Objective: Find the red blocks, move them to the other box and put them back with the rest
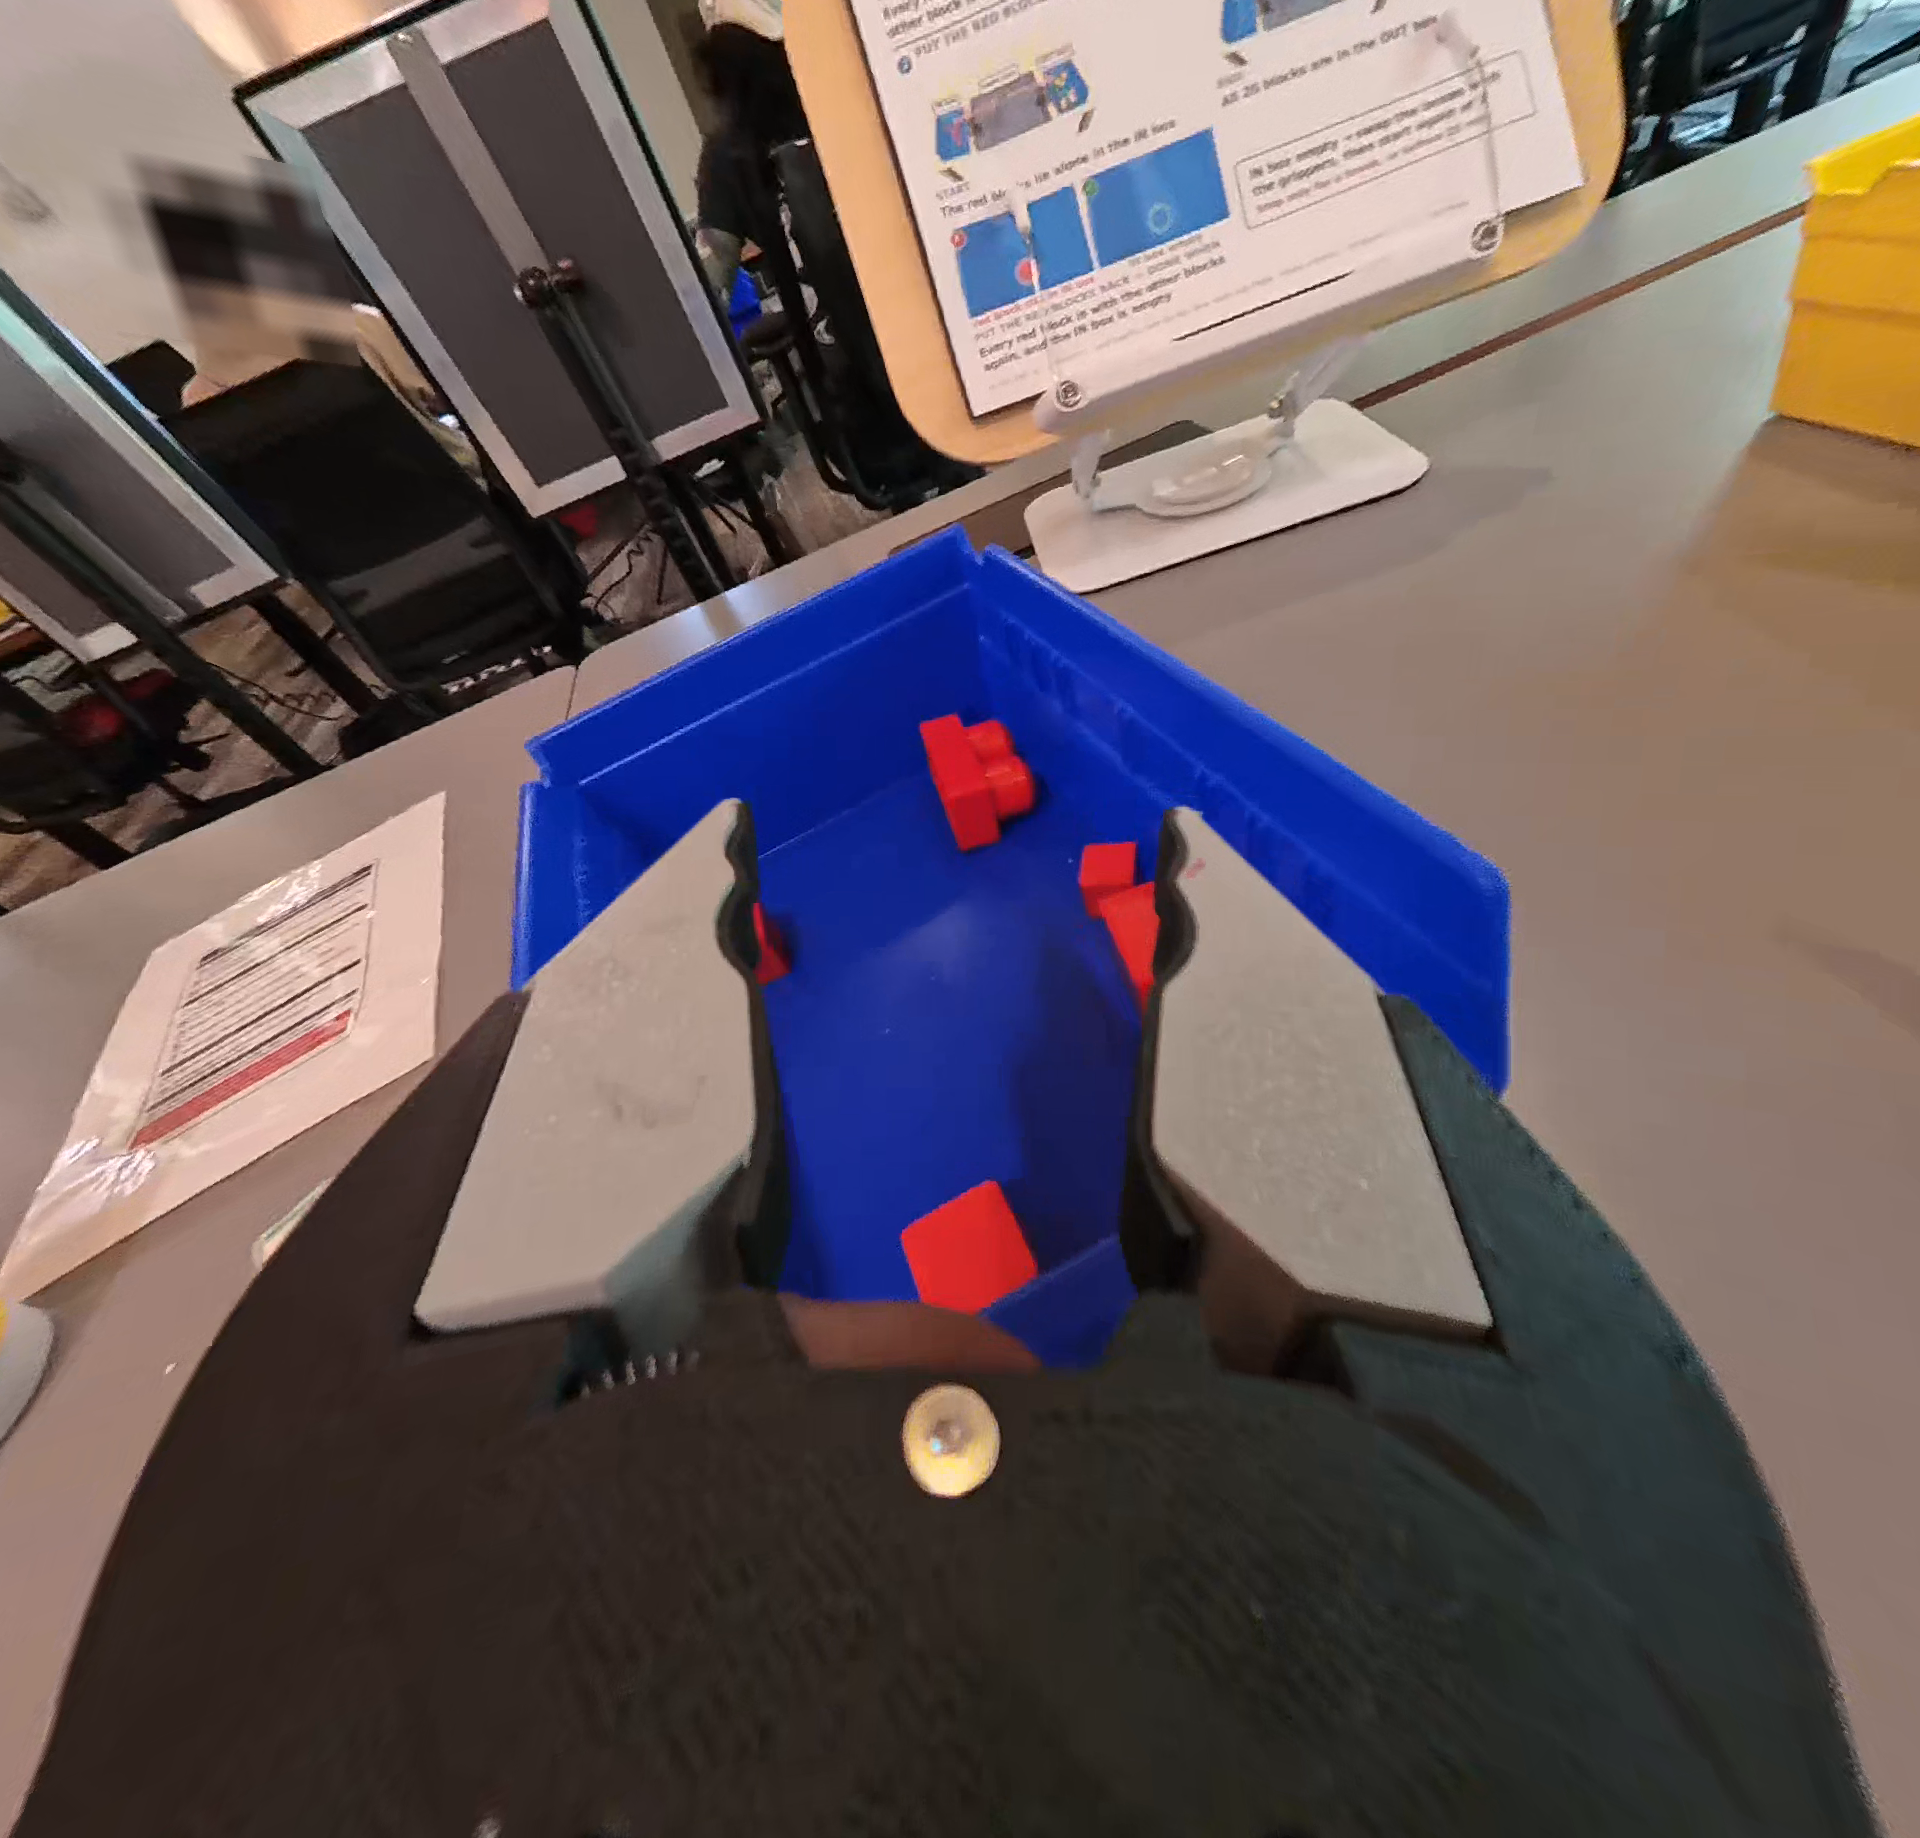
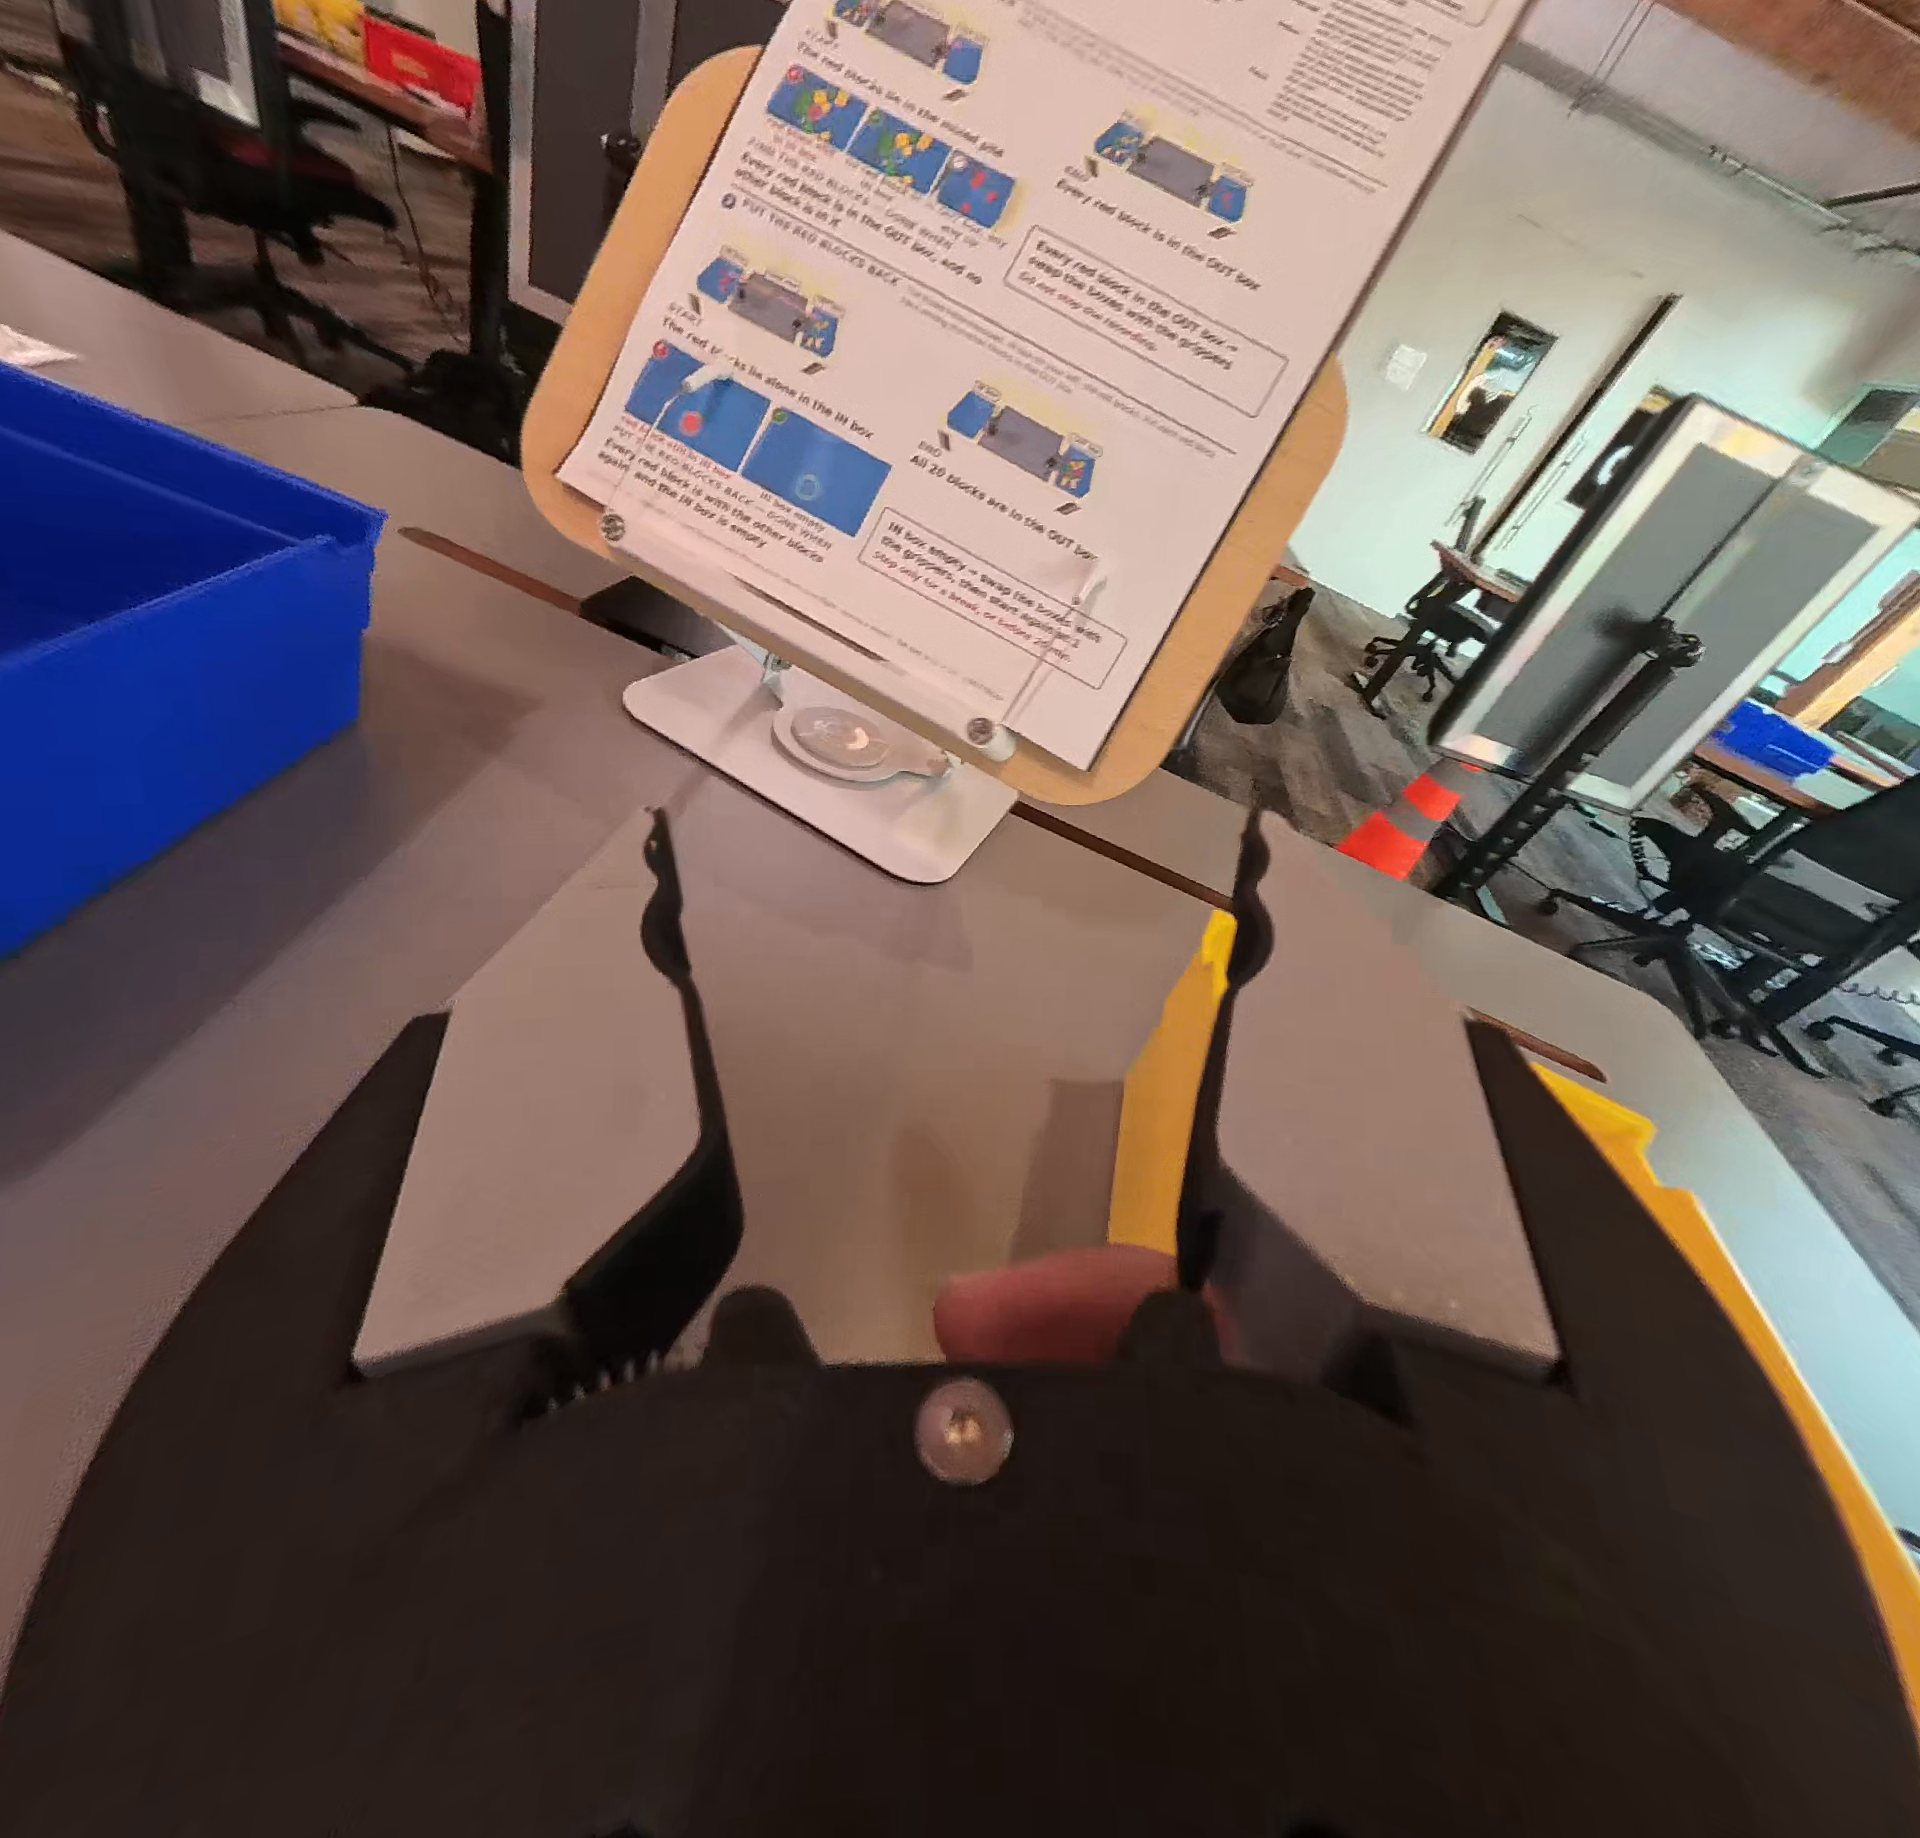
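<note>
A blue box (image 1: pixel 1299 749) stands on the grey table and holds several red blocks. One studded red block (image 1: pixel 977 780) lies near the far wall. Two red blocks (image 1: pixel 1117 895) sit by the right wall, one (image 1: pixel 769 947) peeks out beside my left finger, and one (image 1: pixel 966 1248) lies near the front. My left gripper (image 1: pixel 951 843) is open and empty, held above the box. My right gripper (image 2: pixel 951 843) is open and empty above the bare table. The blue box (image 2: pixel 177 635) shows at the left of the right wrist view. A yellow box (image 2: pixel 1174 1092) lies under my right finger.
An instruction sheet on a wooden stand (image 1: pixel 1195 178) with a white base (image 1: pixel 1226 479) stands at the table's far edge; it also shows in the right wrist view (image 2: pixel 987 334). A bagged paper sheet (image 1: pixel 239 1040) lies left of the blue box. A yellow box (image 1: pixel 1860 292) sits at the far right.
</note>
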`<state>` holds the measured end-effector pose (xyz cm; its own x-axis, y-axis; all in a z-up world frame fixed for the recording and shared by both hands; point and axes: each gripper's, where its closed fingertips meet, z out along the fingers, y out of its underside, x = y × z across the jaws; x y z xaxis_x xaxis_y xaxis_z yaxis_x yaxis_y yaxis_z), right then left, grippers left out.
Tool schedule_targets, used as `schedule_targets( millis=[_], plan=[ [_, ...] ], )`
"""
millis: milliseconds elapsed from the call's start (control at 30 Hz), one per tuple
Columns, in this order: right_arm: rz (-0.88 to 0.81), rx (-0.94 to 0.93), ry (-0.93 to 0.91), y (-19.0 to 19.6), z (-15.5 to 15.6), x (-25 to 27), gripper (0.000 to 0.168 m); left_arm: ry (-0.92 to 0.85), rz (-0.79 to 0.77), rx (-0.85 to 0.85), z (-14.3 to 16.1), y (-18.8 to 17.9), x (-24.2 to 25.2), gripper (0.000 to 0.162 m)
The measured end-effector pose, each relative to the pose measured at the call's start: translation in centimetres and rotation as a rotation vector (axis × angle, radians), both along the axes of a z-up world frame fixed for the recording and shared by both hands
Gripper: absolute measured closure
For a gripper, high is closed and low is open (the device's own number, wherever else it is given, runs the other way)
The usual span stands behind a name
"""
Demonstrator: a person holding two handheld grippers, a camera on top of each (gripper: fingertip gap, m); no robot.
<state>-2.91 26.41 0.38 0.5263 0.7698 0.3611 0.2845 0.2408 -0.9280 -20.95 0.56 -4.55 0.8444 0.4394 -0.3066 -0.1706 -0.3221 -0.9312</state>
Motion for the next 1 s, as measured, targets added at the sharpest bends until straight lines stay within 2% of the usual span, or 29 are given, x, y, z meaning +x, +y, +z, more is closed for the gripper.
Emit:
schedule_targets(
  millis=[67, 167, 467, 600, 800, 1000],
  plan=[
    [0.039, -0.025, -0.001, -0.9, -0.3, -0.8, 0.055, 0.008, 0.011, -0.003, 0.2, -0.4, -0.1, 0.087],
    [0.063, -0.031, -0.017, -1.5, -0.8, -1.2, 0.051, 0.005, 0.006, 0.013, 0.7, -0.5, 0.0, 0.087],
    [-0.019, -0.054, -0.02, 0.1, -0.9, 2.2, 0.047, 0.02, -0.079, 0.034, 1.5, 2.3, 1.0, 0.087],
    [-0.08, -0.064, -0.011, 1.0, -0.8, 4.5, 0.045, 0.055, -0.108, 0.126, 3.3, 3.6, 1.4, 0.1],
    [-0.142, -0.056, 0.021, 1.6, 0.0, 6.9, 0.042, 0.042, -0.164, 0.093, 2.8, 5.1, 1.9, 0.094],
    [-0.122, -0.048, 0.028, 1.0, 0.2, 6.3, 0.042, 0.046, -0.147, 0.065, 2.0, 4.7, 1.8, 0.093]
  ],
)
